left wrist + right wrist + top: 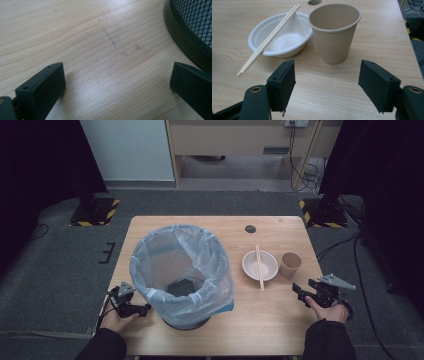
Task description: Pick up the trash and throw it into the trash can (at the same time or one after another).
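Grey carpet and dark curtains surround a pale wooden table [280,325], and the person's 2 forearms come in from its near edge. At the table's right side the right gripper [302,292] hovers low with its 2 jaws spread wide and nothing between them. Straight ahead of those jaws, near but not touching, stands a tan paper cup [334,32], upright with its mouth open to the ceiling. From the right gripper view the cup sits almost centred in the gap, so a level push forward would likely bring the jaws to either side of its wall.

Beyond and to the cup's left, just beside it, lies a white bowl [280,37] with 2 chopsticks [268,40] resting across its rim. Their long axis runs from the far side of the bowl back toward the gripper, and their near tips overhang onto the wood to the left of the left-hand jaw.

The left gripper [135,309] rests at the table's near left corner, also open and empty, its jaws pointing at bare wood. Just off its right-hand jaw is the black mesh base of a waste bin [192,30], lined with a clear plastic bag [165,255]. The bin stands between the 2 grippers.

The right gripper is much the nearer to the cup, and I judge the cup to be its likely target.
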`<state>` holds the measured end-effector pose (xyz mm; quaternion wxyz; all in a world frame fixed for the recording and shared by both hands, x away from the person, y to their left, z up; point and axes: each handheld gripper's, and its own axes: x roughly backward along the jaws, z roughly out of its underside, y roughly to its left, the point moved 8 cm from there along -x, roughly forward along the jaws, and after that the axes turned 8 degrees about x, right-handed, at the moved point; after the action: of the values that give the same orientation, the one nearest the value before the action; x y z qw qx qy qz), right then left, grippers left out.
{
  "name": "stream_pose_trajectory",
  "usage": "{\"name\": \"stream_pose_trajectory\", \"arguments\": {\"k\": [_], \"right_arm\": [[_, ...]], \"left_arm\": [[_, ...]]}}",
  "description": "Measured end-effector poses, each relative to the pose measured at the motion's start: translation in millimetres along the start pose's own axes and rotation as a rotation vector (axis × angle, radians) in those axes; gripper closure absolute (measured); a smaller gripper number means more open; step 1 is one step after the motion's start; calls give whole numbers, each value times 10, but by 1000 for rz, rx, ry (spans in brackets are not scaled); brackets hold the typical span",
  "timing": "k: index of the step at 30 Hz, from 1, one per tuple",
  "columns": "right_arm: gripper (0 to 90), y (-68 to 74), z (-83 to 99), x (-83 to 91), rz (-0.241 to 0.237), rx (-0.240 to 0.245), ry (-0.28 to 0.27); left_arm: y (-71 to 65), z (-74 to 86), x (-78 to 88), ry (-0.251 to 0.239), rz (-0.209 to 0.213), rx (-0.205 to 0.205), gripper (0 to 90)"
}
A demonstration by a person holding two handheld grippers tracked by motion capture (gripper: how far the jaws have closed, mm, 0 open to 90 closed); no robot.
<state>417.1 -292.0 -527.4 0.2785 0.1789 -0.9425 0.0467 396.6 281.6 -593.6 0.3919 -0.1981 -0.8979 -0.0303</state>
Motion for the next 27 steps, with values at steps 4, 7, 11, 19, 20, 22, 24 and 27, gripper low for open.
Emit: {"name": "stream_pose_trajectory", "arguments": {"k": [4, 7, 11, 19, 20, 22, 24, 27], "right_arm": [[301, -2, -57, 45, 9, 0, -21], [315, 14, -115, 102, 13, 23, -37], [322, 25, -221, 127, 29, 11, -77], [379, 22, -409, 163, 63, 29, -128], [385, 22, -429, 164, 63, 29, -133], [389, 18, -447, 164, 63, 31, -135], [411, 11, -506, 154, 63, 27, -143], [425, 10, -545, 135, 62, 29, -144]], "left_arm": [[-5, 1, 0, 1, 2, -3, 0], [-7, 1, 1, 0, 0, -3, 0], [-11, 1, -1, -2, -1, -1, 0], [-23, 1, -2, -2, 1, -1, 0], [-27, 1, -3, -1, 2, -2, 0], [-32, 1, -4, 1, 3, -5, 0], [-35, 1, -5, 1, 4, -5, 0], [-38, 2, -4, 3, 3, -6, 0]]}}
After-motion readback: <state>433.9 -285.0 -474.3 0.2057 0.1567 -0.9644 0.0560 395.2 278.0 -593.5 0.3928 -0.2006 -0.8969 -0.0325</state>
